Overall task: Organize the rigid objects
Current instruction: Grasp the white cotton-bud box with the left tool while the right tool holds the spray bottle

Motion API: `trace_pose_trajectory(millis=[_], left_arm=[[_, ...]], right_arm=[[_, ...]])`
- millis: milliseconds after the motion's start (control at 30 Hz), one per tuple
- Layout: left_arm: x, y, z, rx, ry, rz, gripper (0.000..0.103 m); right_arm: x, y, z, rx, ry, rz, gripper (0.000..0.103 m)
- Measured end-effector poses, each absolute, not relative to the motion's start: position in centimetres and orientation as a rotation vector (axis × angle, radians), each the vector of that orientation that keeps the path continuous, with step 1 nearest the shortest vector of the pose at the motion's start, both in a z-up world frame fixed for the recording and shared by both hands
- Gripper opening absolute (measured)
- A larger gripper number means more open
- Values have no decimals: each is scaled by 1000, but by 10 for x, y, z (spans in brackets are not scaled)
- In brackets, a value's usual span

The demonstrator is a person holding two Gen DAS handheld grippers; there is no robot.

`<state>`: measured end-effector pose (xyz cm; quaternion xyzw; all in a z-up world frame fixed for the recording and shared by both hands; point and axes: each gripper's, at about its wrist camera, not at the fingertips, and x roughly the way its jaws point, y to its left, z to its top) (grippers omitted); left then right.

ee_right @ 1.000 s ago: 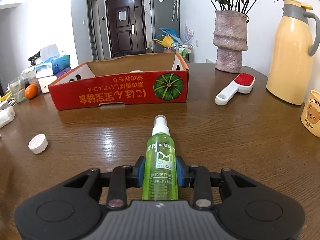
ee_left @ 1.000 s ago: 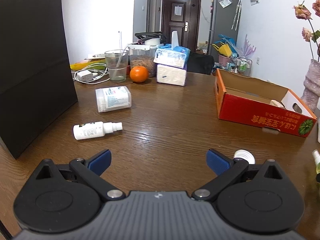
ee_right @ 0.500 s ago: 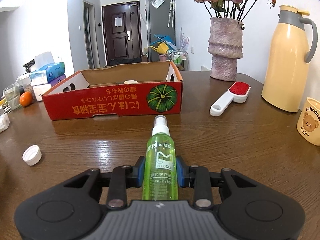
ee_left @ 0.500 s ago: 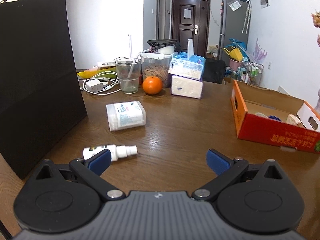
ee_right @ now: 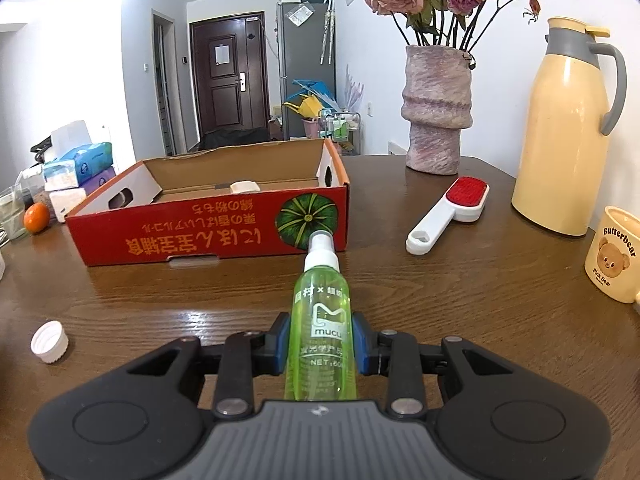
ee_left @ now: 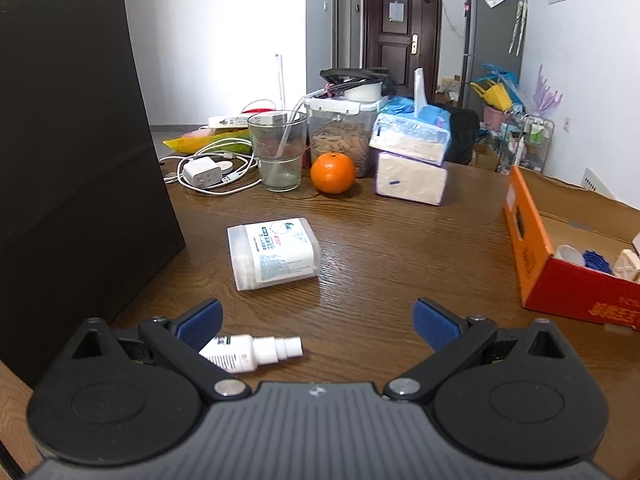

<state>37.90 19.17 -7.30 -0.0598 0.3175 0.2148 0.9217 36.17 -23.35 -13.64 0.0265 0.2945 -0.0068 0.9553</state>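
Green spray bottle (ee_right: pixel 322 320) sits clamped between the right gripper (ee_right: pixel 322 344) pads, while the left gripper (ee_left: pixel 316 320) gapes wide, empty, above a white spray bottle (ee_left: pixel 250 353).

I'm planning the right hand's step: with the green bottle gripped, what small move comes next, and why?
Probably carry the green spray bottle forward over the red box. The right gripper is shut on it, and the open box lies just ahead.
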Motion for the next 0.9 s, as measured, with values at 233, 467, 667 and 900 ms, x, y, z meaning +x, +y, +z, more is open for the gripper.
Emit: trace_pose_trajectory(millis=[233,467,667,900], left_arm=[[408,206,-71,-149,702,445,103],[436,218,-71,-186,759,473,103],[460,233,-75,-220,791,514,103],[484,255,-83,-251,837,561,103]], right_arm=[[372,-233,-137,53,609,-26,30],[381,-237,-139,52,614,-49,30],[387,-237,-141,49,616,-51,30],[389,-236,-142,42,602,-62,30]])
